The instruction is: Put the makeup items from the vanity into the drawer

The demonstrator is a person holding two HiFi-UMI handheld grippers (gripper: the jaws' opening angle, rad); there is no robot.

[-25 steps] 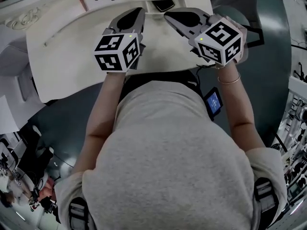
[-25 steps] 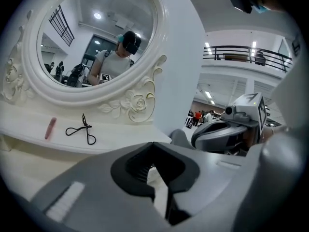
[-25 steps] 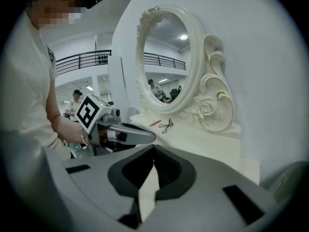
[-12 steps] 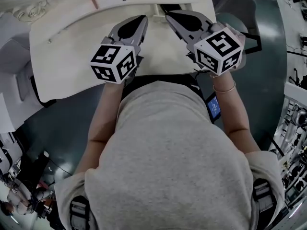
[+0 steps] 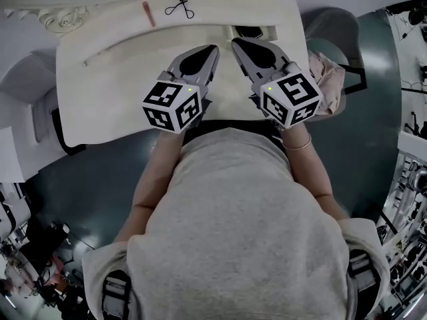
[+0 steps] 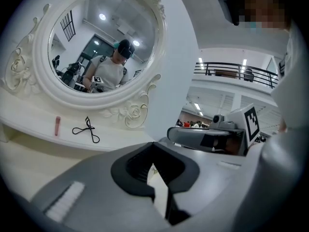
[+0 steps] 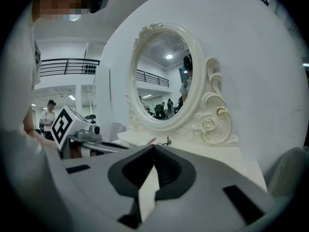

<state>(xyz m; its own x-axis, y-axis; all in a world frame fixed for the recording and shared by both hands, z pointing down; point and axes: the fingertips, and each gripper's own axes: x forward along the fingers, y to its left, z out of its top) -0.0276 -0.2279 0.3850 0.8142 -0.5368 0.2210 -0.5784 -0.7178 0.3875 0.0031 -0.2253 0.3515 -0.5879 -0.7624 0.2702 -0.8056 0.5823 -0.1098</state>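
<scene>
In the head view both grippers hover side by side over the cream vanity top (image 5: 113,79), jaws pointing toward the mirror. My left gripper (image 5: 212,49) is shut and holds nothing. My right gripper (image 5: 236,44) is also shut and empty. A pink tube (image 5: 148,13) and a black eyelash curler (image 5: 180,7) lie on the raised back shelf, to the left beyond both tips. The left gripper view shows the pink tube (image 6: 57,125) and the curler (image 6: 87,131) under the oval mirror (image 6: 104,42), with the shut left gripper (image 6: 153,148) in front. No drawer is visible.
A small dark object (image 5: 248,31) sits at the back of the table, just past the right gripper's tip. The ornate mirror frame (image 7: 207,122) rises behind the shelf. Grey floor surrounds the vanity, and the person's body covers its front edge.
The view has shifted, so the shelf items sit lower in the picture. The two grippers have drawn closer together over the table's middle. Both stay shut.
</scene>
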